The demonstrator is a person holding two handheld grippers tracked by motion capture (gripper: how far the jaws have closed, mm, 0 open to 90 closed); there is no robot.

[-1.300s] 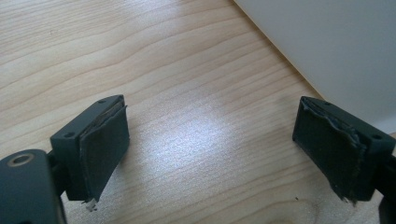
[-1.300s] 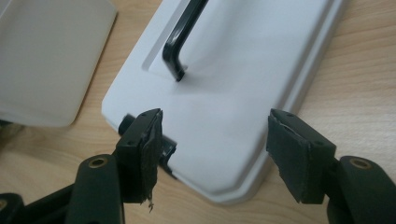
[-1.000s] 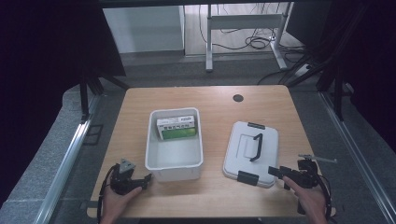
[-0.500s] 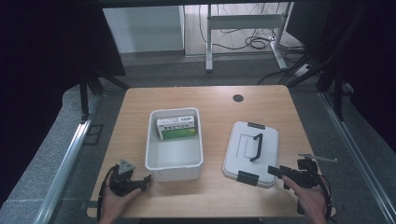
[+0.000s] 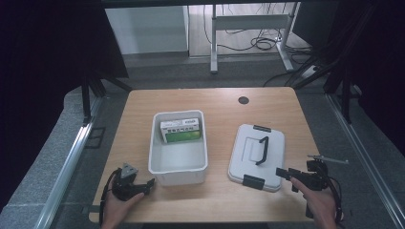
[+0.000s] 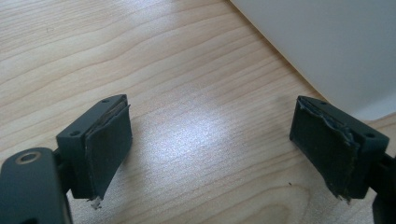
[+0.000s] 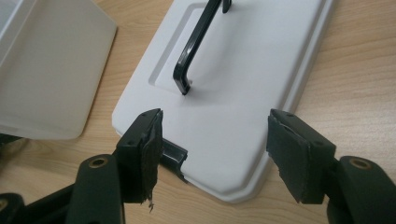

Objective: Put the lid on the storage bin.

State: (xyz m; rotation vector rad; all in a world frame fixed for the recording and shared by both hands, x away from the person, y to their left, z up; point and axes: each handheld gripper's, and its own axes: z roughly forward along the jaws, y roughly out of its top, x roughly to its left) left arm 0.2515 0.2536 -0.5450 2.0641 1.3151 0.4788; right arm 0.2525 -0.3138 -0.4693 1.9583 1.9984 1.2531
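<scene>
My right tongs (image 7: pixel 212 140) hang open just over the near edge of the lid (image 7: pixel 243 79), its black handle (image 7: pixel 198 44) ahead of them. My left tongs (image 6: pixel 210 140) are open and empty above the surface (image 6: pixel 140 56), the tub (image 5: pixel 178 143) just beside them.

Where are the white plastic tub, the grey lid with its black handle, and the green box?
white plastic tub (image 5: pixel 178 175): high view, near wall.
grey lid (image 5: pixel 248 167): high view, flat top.
green box (image 5: pixel 181 136): high view, green face.

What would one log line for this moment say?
left gripper: open, by bin | right gripper: open, at lid | box: in bin
</scene>
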